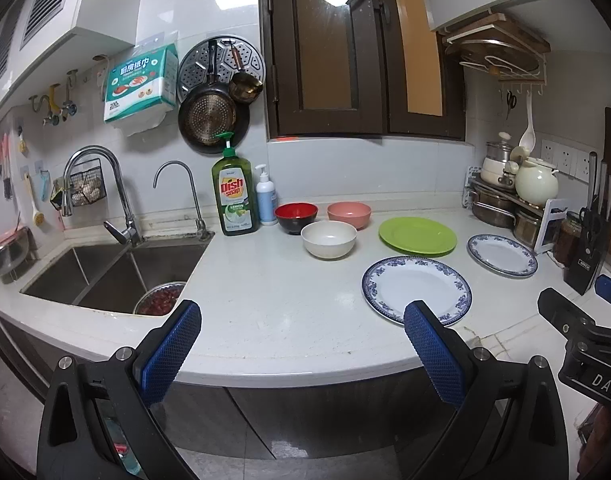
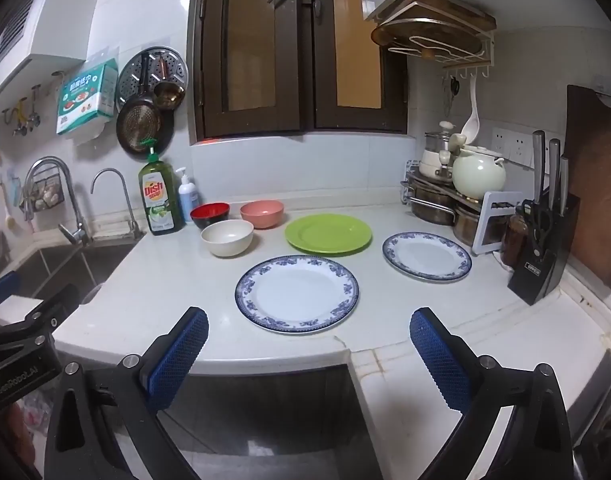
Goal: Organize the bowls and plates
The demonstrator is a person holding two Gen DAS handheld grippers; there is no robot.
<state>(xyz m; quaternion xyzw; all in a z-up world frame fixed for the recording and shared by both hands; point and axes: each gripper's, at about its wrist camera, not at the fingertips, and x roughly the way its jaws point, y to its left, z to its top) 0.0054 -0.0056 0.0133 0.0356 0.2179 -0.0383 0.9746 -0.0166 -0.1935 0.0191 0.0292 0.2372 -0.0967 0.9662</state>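
I have both tools hanging off the near edge of the counter [image 2: 177, 280]. My left gripper [image 1: 301, 320] has its jaws wide apart, holding nothing; my right gripper [image 2: 309, 328] is the same. Nearest me lies the large blue-rimmed plate [image 2: 297, 294], flat on the counter. Right of it and farther sits the smaller blue-rimmed plate [image 2: 427, 256]; the green plate [image 2: 328, 234] lies between and behind them. Farther left, the white bowl [image 2: 227, 237] stands in front of the red bowl [image 2: 209, 214] and pink bowl [image 2: 262, 213], near the dish soap bottle [image 2: 158, 196].
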